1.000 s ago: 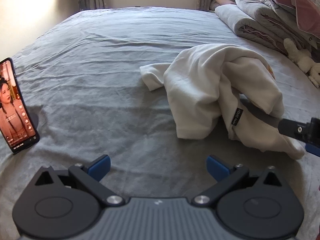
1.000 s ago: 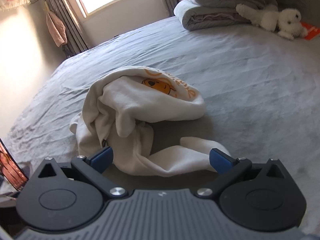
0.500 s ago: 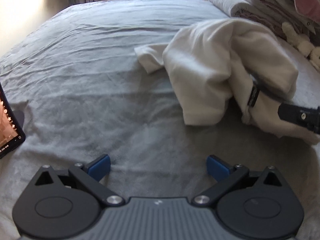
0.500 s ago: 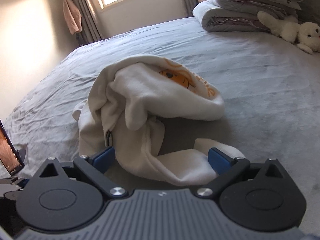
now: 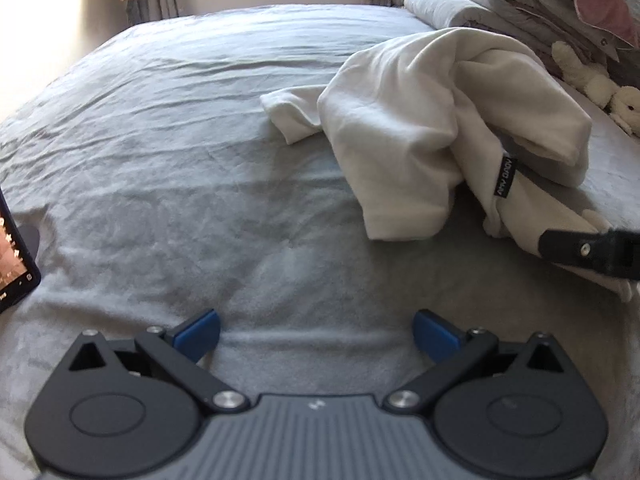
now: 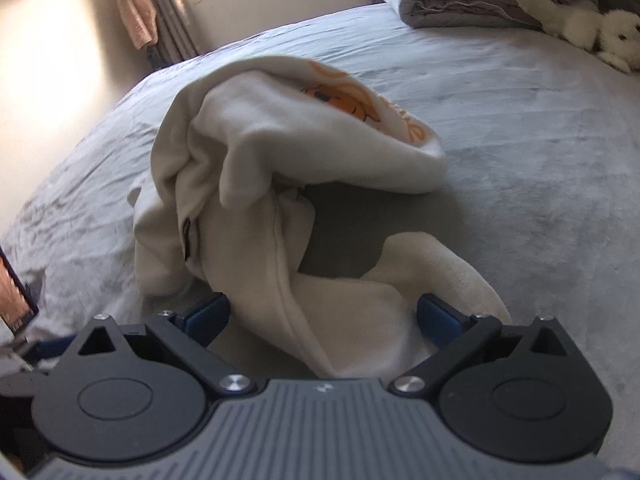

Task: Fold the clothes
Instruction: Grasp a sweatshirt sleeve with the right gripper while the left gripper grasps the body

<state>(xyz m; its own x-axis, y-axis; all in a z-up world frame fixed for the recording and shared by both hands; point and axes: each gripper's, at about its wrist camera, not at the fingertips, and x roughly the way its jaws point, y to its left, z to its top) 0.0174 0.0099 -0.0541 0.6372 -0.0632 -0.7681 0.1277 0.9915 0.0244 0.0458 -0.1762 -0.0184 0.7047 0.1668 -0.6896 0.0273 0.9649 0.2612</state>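
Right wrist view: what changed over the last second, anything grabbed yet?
The right gripper closed in on the cream sweatshirt; a trailing fold now lies between its open fingers, not pinched. The left gripper shifted right over the grey bedsheet, pushing the phone to the frame edge. Nothing grabbed. The sweatshirt's crumpled heap, the plush toy and the folded quilts are unchanged.

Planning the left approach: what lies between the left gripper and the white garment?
Only bare grey bedsheet, seen in the left wrist view. The left gripper is open; the white garment lies ahead to its right.
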